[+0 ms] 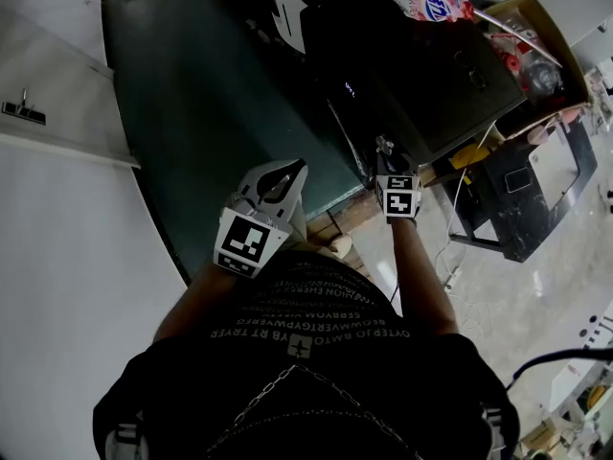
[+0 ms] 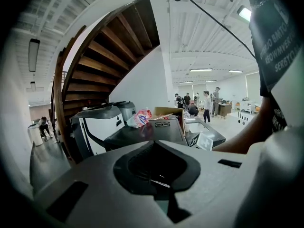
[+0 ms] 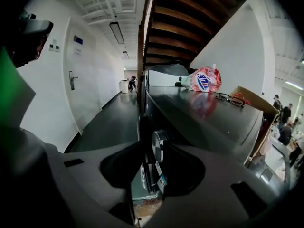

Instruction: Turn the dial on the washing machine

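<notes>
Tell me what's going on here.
A person stands at a dark washing machine with a gripper in each hand. The right gripper is up at the machine's front, its tongs apart around the silver dial, not visibly clamped on it. The left gripper hangs back, empty, away from the machine.

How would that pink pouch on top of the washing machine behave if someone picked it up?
The pink pouch looks soft and bulging, so it would probably sag and shift in a grip. Its shiny skin may be a little slippery. Lying on its side on the washing machine, it seems unlikely to roll.
</notes>
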A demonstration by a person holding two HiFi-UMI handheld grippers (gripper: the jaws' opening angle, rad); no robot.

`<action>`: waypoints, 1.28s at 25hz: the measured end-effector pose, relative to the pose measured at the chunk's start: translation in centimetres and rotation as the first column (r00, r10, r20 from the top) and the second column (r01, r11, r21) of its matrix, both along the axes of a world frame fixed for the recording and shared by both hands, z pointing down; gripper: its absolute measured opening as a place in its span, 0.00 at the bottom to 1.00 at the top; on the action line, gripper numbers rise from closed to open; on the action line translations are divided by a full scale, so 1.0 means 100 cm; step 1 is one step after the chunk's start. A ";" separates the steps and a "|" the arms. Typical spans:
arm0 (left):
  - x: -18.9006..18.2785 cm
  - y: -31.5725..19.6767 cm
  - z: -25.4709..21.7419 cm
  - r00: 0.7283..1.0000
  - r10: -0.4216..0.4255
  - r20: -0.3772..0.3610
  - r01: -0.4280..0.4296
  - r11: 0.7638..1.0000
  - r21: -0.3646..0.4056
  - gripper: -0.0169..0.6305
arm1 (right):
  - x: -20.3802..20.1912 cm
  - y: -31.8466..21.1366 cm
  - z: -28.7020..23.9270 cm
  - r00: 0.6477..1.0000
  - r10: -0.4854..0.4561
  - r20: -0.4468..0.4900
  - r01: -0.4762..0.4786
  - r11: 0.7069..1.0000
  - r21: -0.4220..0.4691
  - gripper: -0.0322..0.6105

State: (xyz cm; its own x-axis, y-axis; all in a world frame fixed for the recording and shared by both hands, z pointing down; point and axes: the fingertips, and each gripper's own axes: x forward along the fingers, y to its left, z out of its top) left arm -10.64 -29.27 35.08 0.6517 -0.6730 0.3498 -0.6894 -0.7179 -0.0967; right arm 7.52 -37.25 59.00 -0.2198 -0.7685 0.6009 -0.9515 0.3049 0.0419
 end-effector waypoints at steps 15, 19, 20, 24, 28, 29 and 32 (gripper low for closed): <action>-0.011 0.000 -0.009 1.000 -0.018 -0.014 0.018 0.999 0.027 0.04 | -0.004 0.003 0.000 1.000 0.016 0.008 -0.016 1.000 -0.009 0.23; -0.013 0.003 -0.009 1.000 -0.019 -0.018 0.019 0.999 0.028 0.04 | -0.006 -0.003 0.002 1.000 0.013 -0.019 -0.013 1.000 -0.006 0.22; -0.014 0.004 -0.010 1.000 -0.021 -0.019 0.021 0.999 0.030 0.04 | -0.006 -0.003 0.003 1.000 0.018 -0.020 -0.018 1.000 -0.009 0.22; -0.021 0.006 -0.008 0.999 -0.044 -0.026 0.044 0.999 0.029 0.04 | -0.006 0.005 0.018 1.000 0.014 -0.005 -0.015 0.998 -0.068 0.22; -0.026 0.009 -0.008 0.998 -0.059 -0.028 0.060 0.998 0.030 0.04 | -0.005 0.007 0.021 1.000 0.020 0.000 -0.020 0.997 -0.076 0.24; -0.027 0.010 -0.008 0.998 -0.063 -0.029 0.064 0.997 0.031 0.04 | -0.005 0.005 0.013 1.000 0.019 -0.017 -0.020 0.999 -0.043 0.23; -0.032 0.010 -0.007 0.997 -0.076 -0.032 0.077 0.997 0.027 0.04 | -0.006 -0.004 -0.004 0.998 0.024 -0.058 -0.022 0.999 0.029 0.23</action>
State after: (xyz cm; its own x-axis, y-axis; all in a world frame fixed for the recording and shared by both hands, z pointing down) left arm -13.87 -28.22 34.37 0.6085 -0.7305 0.3100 -0.7451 -0.6604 -0.0938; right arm 6.93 -37.61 58.60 -0.1668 -0.7899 0.5902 -0.9539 0.2808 0.1062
